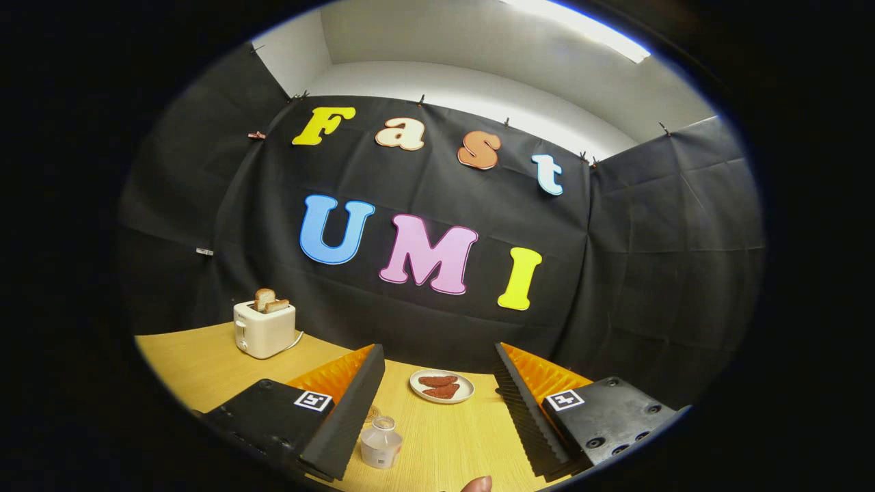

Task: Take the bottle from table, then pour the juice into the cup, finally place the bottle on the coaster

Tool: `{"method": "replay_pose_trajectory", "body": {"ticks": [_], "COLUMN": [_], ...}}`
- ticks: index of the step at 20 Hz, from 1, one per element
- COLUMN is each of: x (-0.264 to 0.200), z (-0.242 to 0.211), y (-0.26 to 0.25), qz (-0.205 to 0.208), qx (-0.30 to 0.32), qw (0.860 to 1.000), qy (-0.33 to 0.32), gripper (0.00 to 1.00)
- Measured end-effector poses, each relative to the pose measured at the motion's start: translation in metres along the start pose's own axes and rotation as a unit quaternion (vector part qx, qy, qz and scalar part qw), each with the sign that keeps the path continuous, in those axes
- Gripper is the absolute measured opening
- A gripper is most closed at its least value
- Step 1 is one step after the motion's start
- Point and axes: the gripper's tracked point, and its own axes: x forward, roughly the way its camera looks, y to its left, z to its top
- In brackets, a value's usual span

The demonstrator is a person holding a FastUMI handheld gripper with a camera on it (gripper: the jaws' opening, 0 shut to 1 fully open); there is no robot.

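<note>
Your gripper [437,393] hangs above the table with its fingers spread wide and nothing between the pads. Beneath it lies the wooden table [198,362], the largest surface in your view, running back to the booth's black cloth wall. On the far left of that table stands a cream toaster [264,329] with two slices of bread upright in its slots. Beyond your fingertips, between the two fingers, sits a small white plate [441,386] carrying two reddish-brown pieces of food. Closer to you, just beside your left finger's inner face, stands the bottle [381,443], upright and untouched, clear with a pale band. A fingertip [477,484] shows nearest you.
</note>
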Motion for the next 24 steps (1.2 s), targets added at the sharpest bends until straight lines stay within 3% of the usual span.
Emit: {"method": "replay_pose_trajectory", "body": {"ticks": [13, 24], "x": [0.0, 0.016], "z": [-0.004, -0.113], "y": [0.01, 0.061], "qz": [0.013, 0.043], "qx": [0.013, 0.043], "qw": [1.0, 0.998], "qy": [-0.009, 0.033], "gripper": [0.97, 0.97]}}
